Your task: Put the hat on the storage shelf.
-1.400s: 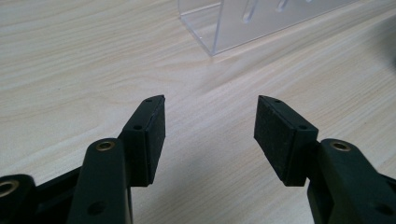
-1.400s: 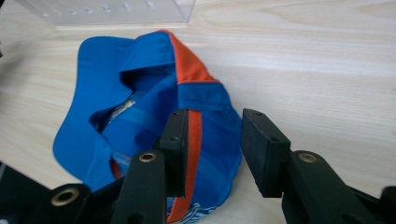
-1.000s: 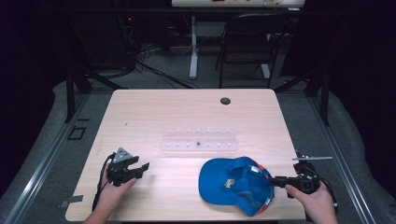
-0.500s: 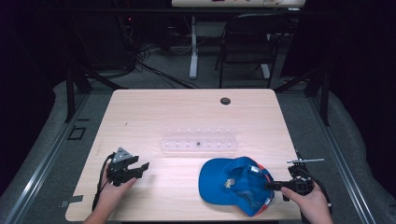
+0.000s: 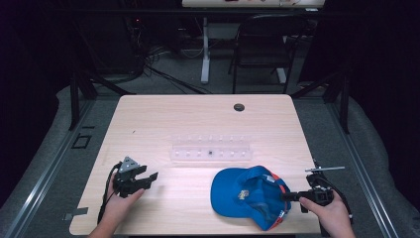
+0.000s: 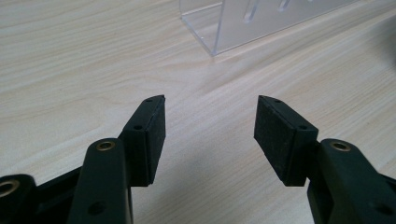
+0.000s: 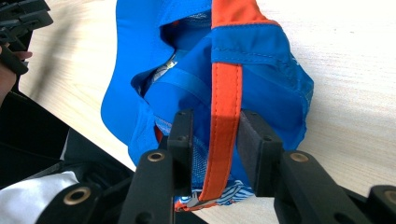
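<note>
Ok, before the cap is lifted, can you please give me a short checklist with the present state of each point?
1. Right tool around the cap edge: ok, jaws have just been closing on its orange band.
2. Firm grip: cannot tell.
3. Left tool open and free: ok.
4. Clear plastic rack apart from cap: ok.
5. Table free around the cap: ok.

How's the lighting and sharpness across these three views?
High view: table evenly lit, room beyond nearly black, picture soft. Left gripper view: wood bright, clear rack slightly blurred behind sharp pads. Right gripper view: tabletop glare top right, cap vivid, near claw parts soft.
</note>
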Tool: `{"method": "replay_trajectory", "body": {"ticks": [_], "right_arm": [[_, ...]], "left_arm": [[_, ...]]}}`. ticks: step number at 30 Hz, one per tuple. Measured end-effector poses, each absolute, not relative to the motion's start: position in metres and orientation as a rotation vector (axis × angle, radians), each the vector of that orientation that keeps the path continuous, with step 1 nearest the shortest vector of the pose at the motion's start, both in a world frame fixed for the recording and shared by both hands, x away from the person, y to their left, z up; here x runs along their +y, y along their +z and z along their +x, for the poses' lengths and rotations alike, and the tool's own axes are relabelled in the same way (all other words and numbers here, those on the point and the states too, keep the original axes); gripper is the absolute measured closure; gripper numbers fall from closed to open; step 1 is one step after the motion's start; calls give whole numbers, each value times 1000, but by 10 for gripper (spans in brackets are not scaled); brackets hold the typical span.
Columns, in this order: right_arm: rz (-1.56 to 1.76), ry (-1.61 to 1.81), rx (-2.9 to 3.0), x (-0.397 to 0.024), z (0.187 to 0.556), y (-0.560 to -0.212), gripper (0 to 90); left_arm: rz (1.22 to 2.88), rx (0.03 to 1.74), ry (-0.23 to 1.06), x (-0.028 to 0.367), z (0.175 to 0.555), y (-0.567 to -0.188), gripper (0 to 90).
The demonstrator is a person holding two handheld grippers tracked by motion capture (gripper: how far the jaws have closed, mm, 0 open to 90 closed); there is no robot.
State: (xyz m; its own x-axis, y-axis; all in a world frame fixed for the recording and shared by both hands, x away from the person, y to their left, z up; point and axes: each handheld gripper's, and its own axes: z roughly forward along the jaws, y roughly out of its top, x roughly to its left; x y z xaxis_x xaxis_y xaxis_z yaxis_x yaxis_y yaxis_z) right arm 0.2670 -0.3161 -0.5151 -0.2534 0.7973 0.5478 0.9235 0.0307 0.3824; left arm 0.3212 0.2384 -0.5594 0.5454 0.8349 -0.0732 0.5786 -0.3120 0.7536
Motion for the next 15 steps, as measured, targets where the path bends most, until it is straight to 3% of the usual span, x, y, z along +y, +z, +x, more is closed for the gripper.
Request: {"method": "replay_trajectory", "body": {"ticks": [15], "right_arm": [[-1765, -982, -2141, -312, 271, -512, 762]], "left_arm": [[2013, 1142, 441, 239, 321, -559, 443]]}}
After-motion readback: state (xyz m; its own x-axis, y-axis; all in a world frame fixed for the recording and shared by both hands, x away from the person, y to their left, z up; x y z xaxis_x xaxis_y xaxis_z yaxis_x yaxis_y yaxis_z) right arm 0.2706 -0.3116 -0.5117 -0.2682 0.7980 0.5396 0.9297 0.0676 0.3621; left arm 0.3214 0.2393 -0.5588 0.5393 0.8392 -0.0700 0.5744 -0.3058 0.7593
